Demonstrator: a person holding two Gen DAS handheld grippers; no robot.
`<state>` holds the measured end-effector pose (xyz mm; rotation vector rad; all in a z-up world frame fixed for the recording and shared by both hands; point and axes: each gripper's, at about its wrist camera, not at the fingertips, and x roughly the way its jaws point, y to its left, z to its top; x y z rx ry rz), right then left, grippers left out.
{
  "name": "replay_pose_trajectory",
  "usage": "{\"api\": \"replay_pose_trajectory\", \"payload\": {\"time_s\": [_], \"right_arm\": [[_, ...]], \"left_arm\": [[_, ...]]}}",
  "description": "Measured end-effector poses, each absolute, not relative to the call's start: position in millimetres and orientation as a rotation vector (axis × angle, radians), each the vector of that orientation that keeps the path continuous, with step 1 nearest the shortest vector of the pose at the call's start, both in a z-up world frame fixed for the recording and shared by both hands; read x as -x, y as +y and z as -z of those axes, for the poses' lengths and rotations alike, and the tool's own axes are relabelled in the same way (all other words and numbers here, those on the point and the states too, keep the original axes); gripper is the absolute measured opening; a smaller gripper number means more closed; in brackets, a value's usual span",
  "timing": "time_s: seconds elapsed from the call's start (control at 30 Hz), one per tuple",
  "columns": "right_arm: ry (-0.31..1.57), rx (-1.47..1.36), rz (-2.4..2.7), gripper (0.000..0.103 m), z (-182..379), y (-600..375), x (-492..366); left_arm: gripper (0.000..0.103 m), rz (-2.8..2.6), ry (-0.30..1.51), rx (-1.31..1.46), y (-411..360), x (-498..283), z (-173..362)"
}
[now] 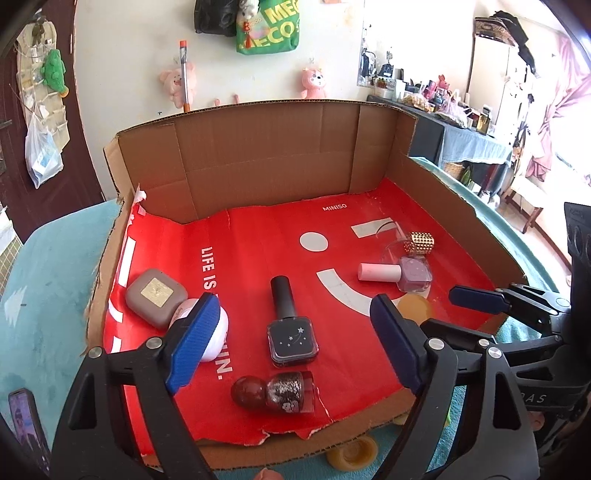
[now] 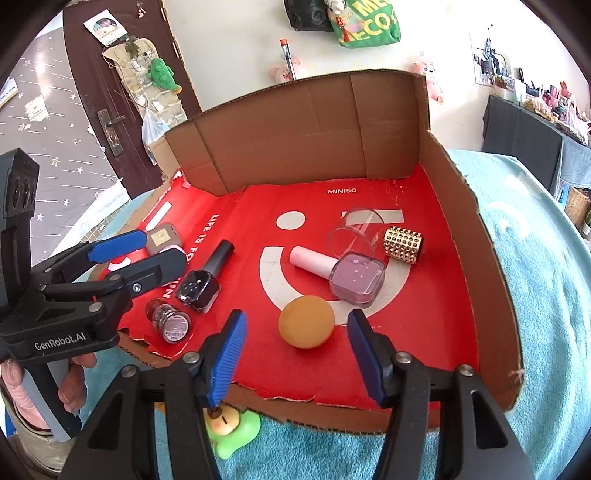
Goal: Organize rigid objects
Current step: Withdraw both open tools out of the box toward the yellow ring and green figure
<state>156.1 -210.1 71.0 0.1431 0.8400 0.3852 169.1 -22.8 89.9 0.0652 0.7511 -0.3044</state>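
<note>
step: both just released, nothing held | left hand-held gripper (image 1: 291,328) wide over black square nail-polish bottle (image 1: 291,332), centre frame | right hand-held gripper (image 2: 295,354) moderately open before orange ball (image 2: 306,322), inside red-lined cardboard tray (image 2: 480,258) | next: pick another loose item.

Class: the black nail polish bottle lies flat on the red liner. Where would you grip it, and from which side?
Grip the black nail polish bottle across its slim round cap, coming down from above with the jaws either side. It lies flat, the cap is narrower than the square body, and the liner beside it is free.

Pink plush toys (image 1: 313,83), green bag (image 1: 268,27), brown door (image 2: 110,92).
</note>
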Motion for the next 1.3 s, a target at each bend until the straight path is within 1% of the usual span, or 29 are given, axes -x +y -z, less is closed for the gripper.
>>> {"api": "replay_pose_trajectory", "payload": {"time_s": [0.1,0.27,0.4,0.63,0.73,0.8,0.9,1.3], "right_arm": [[0.822,-0.135,-0.389,0.068,-75,-210,-149],[0.801,-0.105,-0.384,0.074,-82,-208,-140],[0.786,-0.105,-0.379,0.079,-86,-208,-135],[0.767,-0.094,-0.374,0.090,-89,-206,-127],[0.756,-0.083,-0.369,0.094,-91,-205,-122],[0.749,-0.088,-0.369,0.099,-92,-206,-119],[0.737,-0.100,-0.367,0.102,-93,-209,-115],[0.703,-0.102,-0.367,0.103,-94,-210,-97]], "left_arm": [[0.096,0.302,0.738,-0.055,-19,-159,-93],[0.097,0.293,0.709,-0.014,-7,-143,-98],[0.100,0.246,0.676,0.012,4,-132,-98],[0.101,0.236,0.630,-0.005,5,-114,-96],[0.103,0.241,0.633,0.017,9,-112,-96],[0.103,0.245,0.643,0.042,13,-111,-94],[0.103,0.234,0.647,0.053,16,-108,-91],[0.103,0.237,0.650,0.050,18,-90,-81]]}}
